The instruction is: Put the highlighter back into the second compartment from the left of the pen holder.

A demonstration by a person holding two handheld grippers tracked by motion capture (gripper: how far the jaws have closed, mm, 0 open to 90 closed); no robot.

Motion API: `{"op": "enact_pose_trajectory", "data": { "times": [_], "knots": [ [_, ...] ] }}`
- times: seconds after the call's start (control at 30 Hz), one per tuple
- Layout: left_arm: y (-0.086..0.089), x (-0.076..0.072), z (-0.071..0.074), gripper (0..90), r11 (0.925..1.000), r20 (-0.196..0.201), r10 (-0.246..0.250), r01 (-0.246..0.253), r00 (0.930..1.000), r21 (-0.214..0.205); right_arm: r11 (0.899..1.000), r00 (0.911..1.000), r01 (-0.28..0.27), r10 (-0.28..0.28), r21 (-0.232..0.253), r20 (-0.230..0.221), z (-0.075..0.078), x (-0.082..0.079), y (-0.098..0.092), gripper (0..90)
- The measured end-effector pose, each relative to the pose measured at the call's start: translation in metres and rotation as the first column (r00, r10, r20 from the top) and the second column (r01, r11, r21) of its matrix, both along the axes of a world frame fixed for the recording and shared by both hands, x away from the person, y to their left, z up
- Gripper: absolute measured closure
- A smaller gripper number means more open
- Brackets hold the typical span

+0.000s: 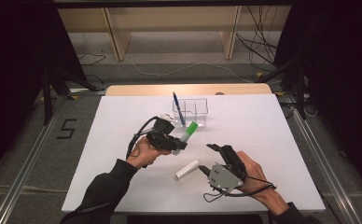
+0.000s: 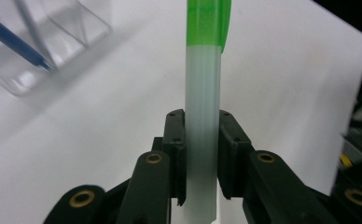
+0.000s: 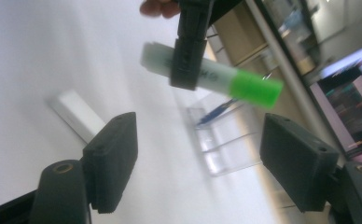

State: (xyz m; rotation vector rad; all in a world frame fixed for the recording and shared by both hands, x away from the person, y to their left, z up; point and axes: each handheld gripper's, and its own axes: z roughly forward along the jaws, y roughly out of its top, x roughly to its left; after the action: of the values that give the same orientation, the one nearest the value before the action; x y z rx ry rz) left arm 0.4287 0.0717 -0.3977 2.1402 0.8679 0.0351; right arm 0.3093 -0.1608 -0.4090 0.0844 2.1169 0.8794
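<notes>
White foam board covers the table (image 1: 123,186) in the high view. At its middle, the left gripper (image 1: 179,145) clamps a marker (image 1: 186,134) with a green cap, tilted up toward a clear organiser (image 1: 198,108) that already holds a blue pen (image 1: 178,108), probably the marker's destination. A white tube (image 1: 187,169) lies loose between the hands. The right gripper (image 1: 210,158) hovers beside it, jaws wide apart and empty.

Seen from the left gripper view, the pads (image 2: 175,154) press both sides of the frosted barrel (image 2: 201,140), low down, leaving the green end (image 2: 208,21) free to lead into a compartment.

From the right gripper view, the black jaws stand far apart with nothing between them; beyond, the marker (image 3: 212,77) hangs in the other gripper (image 3: 186,70) above the tube (image 3: 76,114).
</notes>
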Motion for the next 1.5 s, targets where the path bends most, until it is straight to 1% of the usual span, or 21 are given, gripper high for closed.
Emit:
{"op": "enact_pose_trajectory", "data": {
  "times": [0.1, 0.2, 0.23, 0.3, 0.4, 0.43, 0.47, 0.53, 0.57, 0.63, 0.7, 0.77, 0.83, 1.0, 1.1, 1.13, 1.23, 1.27, 1.3, 1.4, 1.5],
  "knots": [
    [0.002, 0.001, 0.001, 76.1, 0.9961, 0.037, 0.069, -0.067, 0.9969, -0.059, 0.989, 0.9932, 0.033, -0.017, 0.141, -0.115, 0.005, 0.005, -0.009, 26.6],
    [0.004, 0.003, 0.002, 76.1, 0.9859, 0.068, 0.132, -0.124, 0.9889, -0.112, 0.958, 0.9717, 0.081, -0.014, 0.277, -0.236, 0.007, 0.011, -0.019, 24.8],
    [0.005, 0.005, 0.003, 76.1, 0.9844, 0.083, 0.143, -0.133, 0.9862, -0.115, 0.944, 0.9605, 0.104, -0.013, 0.314, -0.278, 0.007, 0.013, -0.021, 23.8],
    [0.005, 0.006, 0.004, 76.1, 0.9759, 0.097, 0.176, -0.161, 0.9796, -0.148, 0.917, 0.9327, 0.133, 0.012, 0.375, -0.360, 0.006, 0.018, -0.026, 22.6],
    [0.006, 0.009, 0.006, 76.1, 0.9659, 0.123, 0.213, -0.190, 0.9692, -0.176, 0.873, 0.8875, 0.188, 0.045, 0.449, -0.459, 0.005, 0.023, -0.032, 21.7],
    [0.005, 0.010, 0.007, 76.1, 0.9595, 0.135, 0.234, -0.207, 0.9627, -0.191, 0.859, 0.8747, 0.207, 0.052, 0.468, -0.482, 0.004, 0.024, -0.034, 21.1],
    [0.006, 0.012, 0.008, 76.1, 0.9531, 0.144, 0.253, -0.221, 0.9567, -0.206, 0.848, 0.8641, 0.221, 0.058, 0.481, -0.500, 0.004, 0.025, -0.036, 20.6],
    [0.005, 0.018, 0.008, 76.1, 0.9483, 0.120, 0.258, -0.228, 0.9586, -0.221, 0.838, 0.8495, 0.240, 0.063, 0.490, -0.524, 0.002, 0.025, -0.039, 20.3],
    [0.003, 0.020, 0.008, 76.1, 0.9460, 0.131, 0.269, -0.236, 0.9542, -0.222, 0.838, 0.8484, 0.241, 0.063, 0.489, -0.526, 0.001, 0.025, -0.040, 20.4],
    [0.001, 0.025, 0.009, 76.1, 0.9424, 0.126, 0.281, -0.248, 0.9516, -0.224, 0.844, 0.8450, 0.240, 0.062, 0.480, -0.531, -0.001, 0.024, -0.041, 20.4],
    [-0.002, 0.031, 0.010, 76.1, 0.9317, 0.128, 0.308, -0.272, 0.9426, -0.240, 0.846, 0.8428, 0.239, 0.063, 0.476, -0.535, -0.003, 0.022, -0.041, 20.4],
    [-0.004, 0.037, 0.011, 76.1, 0.9271, 0.133, 0.321, -0.283, 0.9376, -0.246, 0.851, 0.8414, 0.238, 0.060, 0.469, -0.537, -0.003, 0.021, -0.042, 20.4],
    [-0.007, 0.043, 0.013, 76.1, 0.9211, 0.130, 0.333, -0.293, 0.9339, -0.257, 0.847, 0.8404, 0.240, 0.064, 0.475, -0.538, -0.004, 0.020, -0.043, 20.6],
    [-0.016, 0.053, 0.017, 76.1, 0.9082, 0.151, 0.365, -0.316, 0.9188, -0.275, 0.847, 0.8425, 0.233, 0.069, 0.477, -0.534, -0.004, 0.018, -0.045, 20.6],
    [-0.020, 0.060, 0.018, 76.1, 0.8978, 0.149, 0.386, -0.333, 0.9104, -0.288, 0.843, 0.8389, 0.244, 0.064, 0.479, -0.541, -0.005, 0.017, -0.047, 20.5],
    [-0.020, 0.062, 0.018, 76.1, 0.8971, 0.152, 0.388, -0.335, 0.9089, -0.288, 0.841, 0.8380, 0.244, 0.068, 0.483, -0.541, -0.005, 0.017, -0.047, 20.4],
    [-0.023, 0.069, 0.016, 76.0, 0.8854, 0.153, 0.411, -0.353, 0.8989, -0.303, 0.839, 0.8378, 0.249, 0.065, 0.485, -0.542, -0.006, 0.017, -0.049, 20.1],
    [-0.023, 0.071, 0.016, 76.0, 0.8862, 0.156, 0.411, -0.354, 0.8980, -0.299, 0.836, 0.8357, 0.254, 0.064, 0.487, -0.545, -0.005, 0.016, -0.049, 20.1],
    [-0.024, 0.073, 0.015, 76.1, 0.8805, 0.150, 0.418, -0.359, 0.8960, -0.309, 0.834, 0.8357, 0.252, 0.068, 0.490, -0.545, -0.005, 0.016, -0.049, 20.1],
    [-0.027, 0.078, 0.014, 76.1, 0.8770, 0.163, 0.428, -0.365, 0.8891, -0.313, 0.835, 0.8350, 0.249, 0.071, 0.491, -0.546, -0.005, 0.016, -0.049, 20.1],
    [-0.028, 0.082, 0.012, 76.1, 0.8695, 0.162, 0.442, -0.377, 0.8825, -0.320, 0.837, 0.8341, 0.243, 0.078, 0.491, -0.546, -0.005, 0.016, -0.048, 20.2]
  ]
}}
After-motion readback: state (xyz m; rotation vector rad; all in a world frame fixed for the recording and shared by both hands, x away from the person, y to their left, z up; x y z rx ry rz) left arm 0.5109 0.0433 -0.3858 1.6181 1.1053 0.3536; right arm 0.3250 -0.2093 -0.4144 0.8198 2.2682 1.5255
